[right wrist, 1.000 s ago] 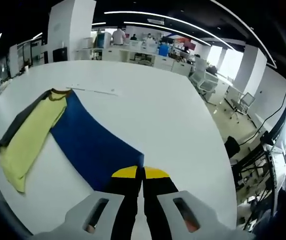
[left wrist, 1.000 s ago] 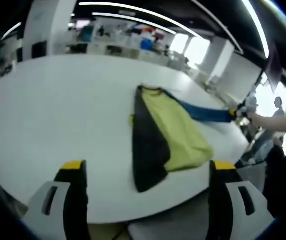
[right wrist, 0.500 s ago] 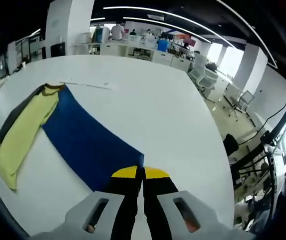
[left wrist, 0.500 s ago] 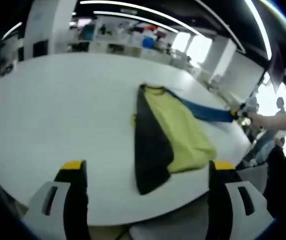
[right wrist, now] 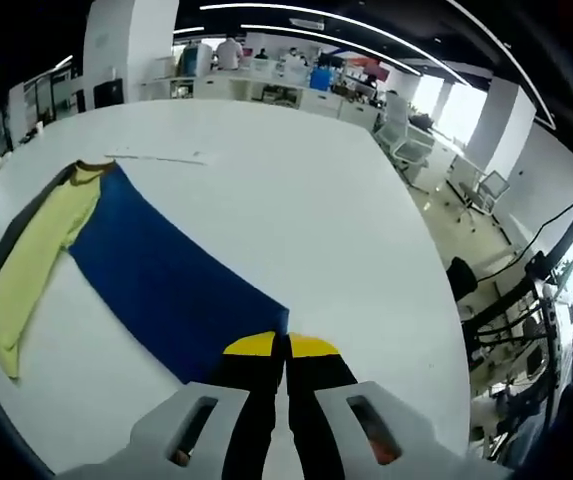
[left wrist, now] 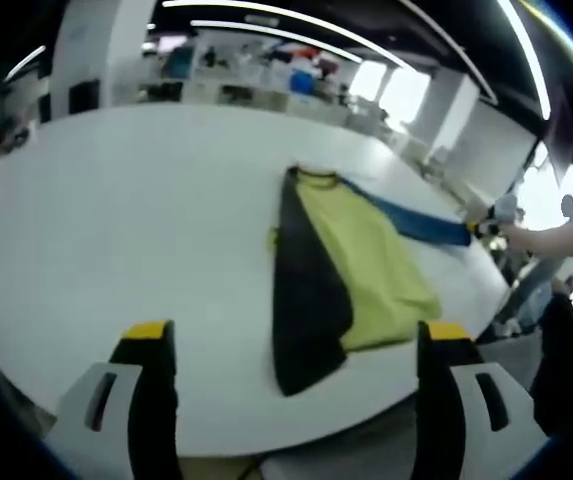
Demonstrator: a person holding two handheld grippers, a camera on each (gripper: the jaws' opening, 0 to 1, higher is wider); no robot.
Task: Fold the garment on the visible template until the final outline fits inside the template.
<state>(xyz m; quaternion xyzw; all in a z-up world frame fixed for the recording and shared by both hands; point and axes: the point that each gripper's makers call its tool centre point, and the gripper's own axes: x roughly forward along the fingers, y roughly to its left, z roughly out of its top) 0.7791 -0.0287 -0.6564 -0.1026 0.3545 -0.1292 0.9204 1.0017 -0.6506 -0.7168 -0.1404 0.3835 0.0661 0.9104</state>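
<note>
Item: one garment (left wrist: 351,265), soft fabric in three colour panels — yellow-green, black and royal blue — lying on a large white round-edged counter (left wrist: 116,220).

Location: in the left gripper view we find the garment right of centre on the counter, collar end at the far side, hem end toward the near edge; the black panel sits left, the yellow-green in the middle, and the blue panel runs off to the right toward the other hand-held gripper. In the right gripper view the blue panel (right wrist: 166,285) is spread from the collar at far left down to the jaws.

Progress: we judge the fold barely under way. One blue panel is drawn out sideways by its corner; the garment outline is long and open. We cannot make out a template clearly; a thin pale line (right wrist: 156,158) lies on the counter just beyond the collar, and whether it belongs to a template we cannot tell. All folds appear left to do.

Count:
- Garment: 1.
- Counter: 1.
- Hand-held grippers: 2. The left hand-held gripper (left wrist: 291,345) has its yellow-tipped jaws wide apart over the near counter edge, touching nothing. The right hand-held gripper (right wrist: 286,347) has its jaws pressed together on the blue panel's corner.
- Background: office desks, chairs and a few distant people, uncounted.
</note>
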